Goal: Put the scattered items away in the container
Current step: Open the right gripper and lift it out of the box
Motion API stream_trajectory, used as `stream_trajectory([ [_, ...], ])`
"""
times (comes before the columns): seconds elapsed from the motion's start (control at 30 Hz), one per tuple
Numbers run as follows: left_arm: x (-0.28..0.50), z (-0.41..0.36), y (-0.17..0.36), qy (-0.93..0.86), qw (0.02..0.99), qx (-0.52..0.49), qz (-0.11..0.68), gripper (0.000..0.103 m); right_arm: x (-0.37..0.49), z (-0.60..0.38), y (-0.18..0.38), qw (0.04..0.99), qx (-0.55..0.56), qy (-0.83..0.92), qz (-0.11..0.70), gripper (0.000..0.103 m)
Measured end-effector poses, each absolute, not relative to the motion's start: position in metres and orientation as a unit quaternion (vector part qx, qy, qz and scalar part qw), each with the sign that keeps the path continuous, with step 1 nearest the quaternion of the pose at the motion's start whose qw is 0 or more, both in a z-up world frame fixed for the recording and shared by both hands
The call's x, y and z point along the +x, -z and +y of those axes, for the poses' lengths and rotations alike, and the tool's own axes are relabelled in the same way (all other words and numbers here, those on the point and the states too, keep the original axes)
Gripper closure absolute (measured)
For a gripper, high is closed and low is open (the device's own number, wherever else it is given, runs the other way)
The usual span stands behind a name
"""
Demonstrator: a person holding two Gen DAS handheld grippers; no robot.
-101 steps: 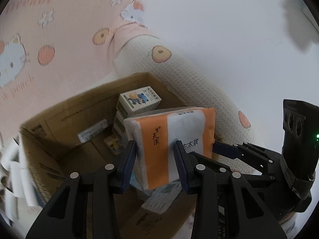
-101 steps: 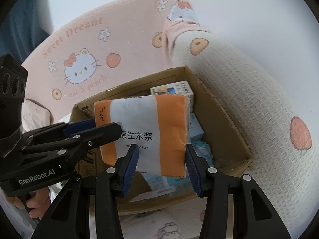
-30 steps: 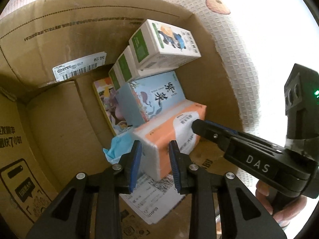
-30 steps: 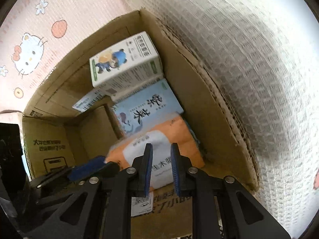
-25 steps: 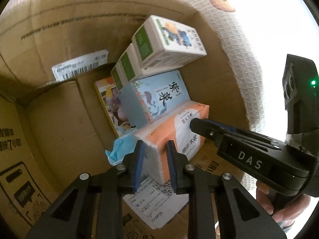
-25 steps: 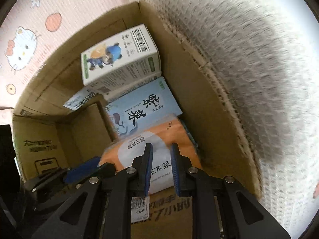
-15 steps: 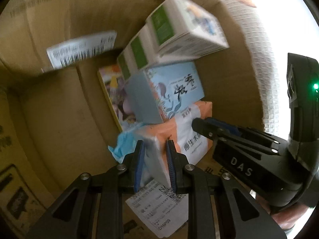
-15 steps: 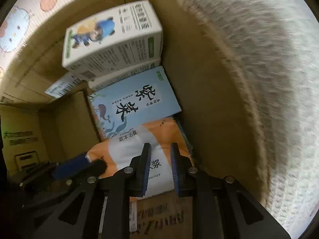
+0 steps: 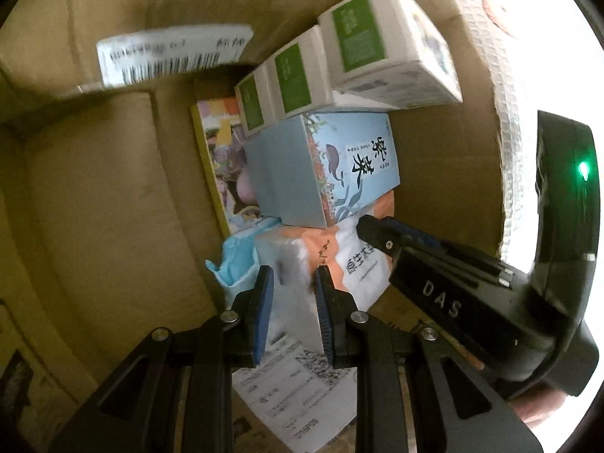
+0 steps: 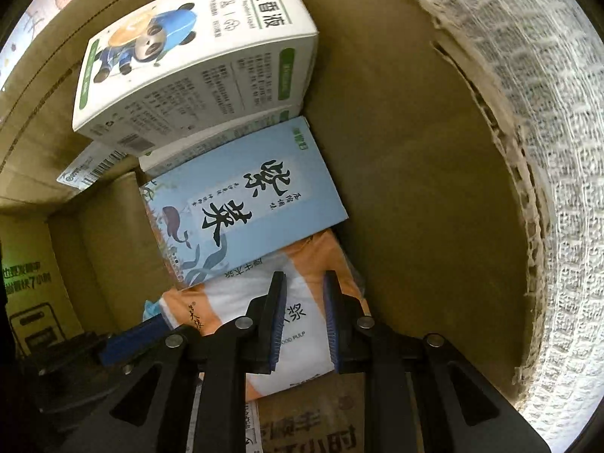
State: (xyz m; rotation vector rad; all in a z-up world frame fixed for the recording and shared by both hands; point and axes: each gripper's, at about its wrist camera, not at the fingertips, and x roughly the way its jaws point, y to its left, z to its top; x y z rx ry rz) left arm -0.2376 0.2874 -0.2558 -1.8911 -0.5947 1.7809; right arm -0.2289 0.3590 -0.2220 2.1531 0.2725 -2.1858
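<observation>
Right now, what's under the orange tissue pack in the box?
A blue crumpled item pokes out beneath the orange tissue pack, and a printed paper label lies on the cardboard box floor. Anything further under is covered.

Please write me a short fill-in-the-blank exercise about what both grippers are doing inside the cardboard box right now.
1. Both the left gripper and the right gripper are shut on the orange and white ____ pack.
2. The tissue pack lies inside the ____ box.
3. Next to the pack lies a light ____ box with a whale drawing.
4. The white carton on top shows a cartoon ____.

Missing words: tissue; cardboard; blue; panda
</observation>
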Motion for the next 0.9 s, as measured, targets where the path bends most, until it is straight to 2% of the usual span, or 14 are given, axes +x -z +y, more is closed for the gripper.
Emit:
stream_trajectory([
  [0.27, -0.225, 0.267, 0.208, -0.712, 0.218, -0.649, -0.156, 0.078, -0.196, 0.359, 0.179, 0.049, 0.688, 0.723, 0.015, 0.087],
  [0.33, -0.219, 0.258, 0.191, -0.731, 0.222, -0.628, -0.148, 0.074, -0.181, 0.357, 0.161, 0.062, 0.676, 0.734, -0.009, 0.087],
  [0.4, -0.211, 0.250, 0.174, -0.748, 0.228, -0.606, -0.142, 0.060, -0.164, 0.352, 0.144, 0.071, 0.663, 0.745, -0.024, 0.087],
  [0.47, -0.201, 0.239, 0.157, -0.771, 0.235, -0.578, -0.131, 0.051, -0.144, 0.352, 0.128, 0.081, 0.646, 0.758, -0.038, 0.087],
  [0.63, -0.182, 0.224, 0.130, -0.804, 0.247, -0.524, -0.135, 0.045, -0.121, 0.354, 0.091, 0.113, 0.604, 0.785, -0.070, 0.087],
  [0.9, -0.131, 0.188, 0.097, -0.845, 0.257, -0.444, -0.150, 0.038, -0.069, 0.326, 0.080, 0.092, 0.556, 0.825, -0.030, 0.086],
])
